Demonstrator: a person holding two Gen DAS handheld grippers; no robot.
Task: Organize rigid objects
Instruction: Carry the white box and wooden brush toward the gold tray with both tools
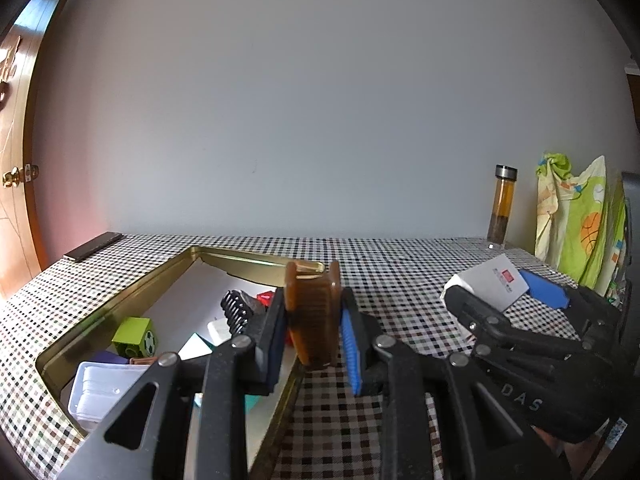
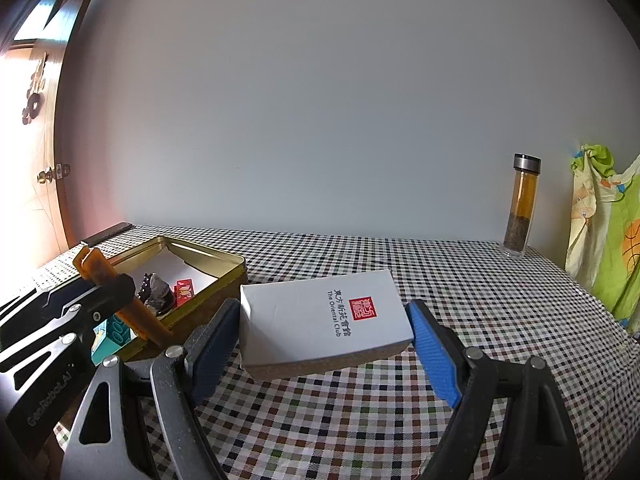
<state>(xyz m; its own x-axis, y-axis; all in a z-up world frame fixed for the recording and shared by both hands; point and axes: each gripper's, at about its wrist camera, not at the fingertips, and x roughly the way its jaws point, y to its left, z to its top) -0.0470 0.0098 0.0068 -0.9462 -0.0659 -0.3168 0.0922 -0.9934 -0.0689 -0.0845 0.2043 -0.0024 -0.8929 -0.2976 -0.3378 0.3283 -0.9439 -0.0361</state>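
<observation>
My left gripper (image 1: 314,322) is shut on an amber-brown comb (image 1: 313,292), held upright on edge just above the near right corner of an open gold tin (image 1: 120,296). The right wrist view shows the same comb (image 2: 96,268) slanting over the tin (image 2: 230,260). My right gripper (image 2: 322,314) is shut on a white box with a red seal (image 2: 316,320), held tilted above the checked tablecloth, right of the tin. From the left wrist that box (image 1: 490,280) shows in the right gripper (image 1: 500,292). In the tin lie a green football cube (image 1: 134,336), a black comb (image 1: 238,310) and a white case (image 1: 104,388).
A tall glass bottle of amber liquid (image 2: 522,208) stands at the table's back right by the wall. A green and yellow cloth (image 2: 608,240) hangs at the right edge. A dark flat bar (image 1: 94,246) lies at the back left corner, near a wooden door (image 1: 16,160).
</observation>
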